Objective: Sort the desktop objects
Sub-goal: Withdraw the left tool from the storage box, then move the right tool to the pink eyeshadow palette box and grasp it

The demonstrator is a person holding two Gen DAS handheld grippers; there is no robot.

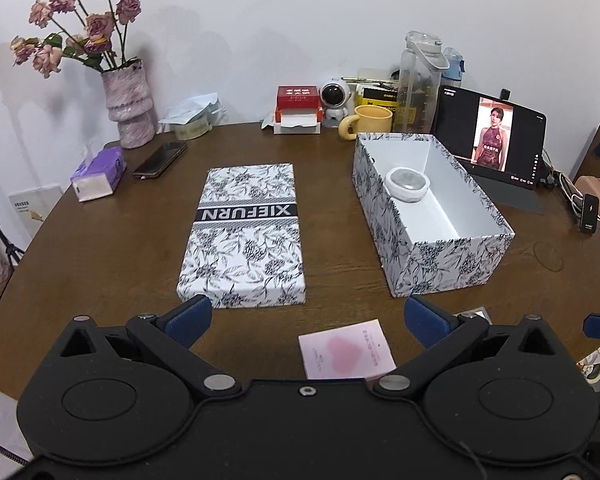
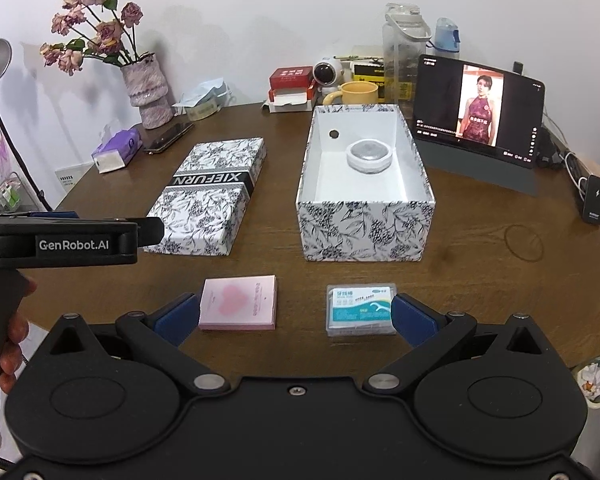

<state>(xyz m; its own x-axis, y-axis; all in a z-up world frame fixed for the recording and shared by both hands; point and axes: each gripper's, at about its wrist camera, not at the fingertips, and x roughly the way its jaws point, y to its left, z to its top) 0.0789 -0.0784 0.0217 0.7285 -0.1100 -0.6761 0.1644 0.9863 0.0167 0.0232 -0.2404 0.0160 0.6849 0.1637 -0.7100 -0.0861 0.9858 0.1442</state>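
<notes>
An open floral-print box (image 1: pixel 452 264) (image 2: pixel 364 232) stands on the brown table with a round white-and-grey case (image 1: pixel 407 184) (image 2: pixel 370 155) inside it. Its lid (image 1: pixel 246 236) (image 2: pixel 210 196) lies flat to the left. A pink pad with a heart (image 1: pixel 346 354) (image 2: pixel 240 302) lies near the front edge, and a clear floss-pick box (image 2: pixel 360 310) lies to its right. My left gripper (image 1: pixel 306 320) is open above the pink pad. My right gripper (image 2: pixel 296 316) is open, its fingers spanning the pad and the floss box, touching neither.
A tablet (image 2: pixel 480 110) leans at the back right beside a power bank (image 2: pixel 594 200) and cables. A yellow mug (image 2: pixel 358 94), bottles (image 2: pixel 404 52), a red box (image 2: pixel 290 86) and a small robot toy (image 2: pixel 326 74) line the back. A vase (image 2: pixel 148 92), tissues (image 2: pixel 116 154) and a phone (image 2: pixel 168 138) sit left.
</notes>
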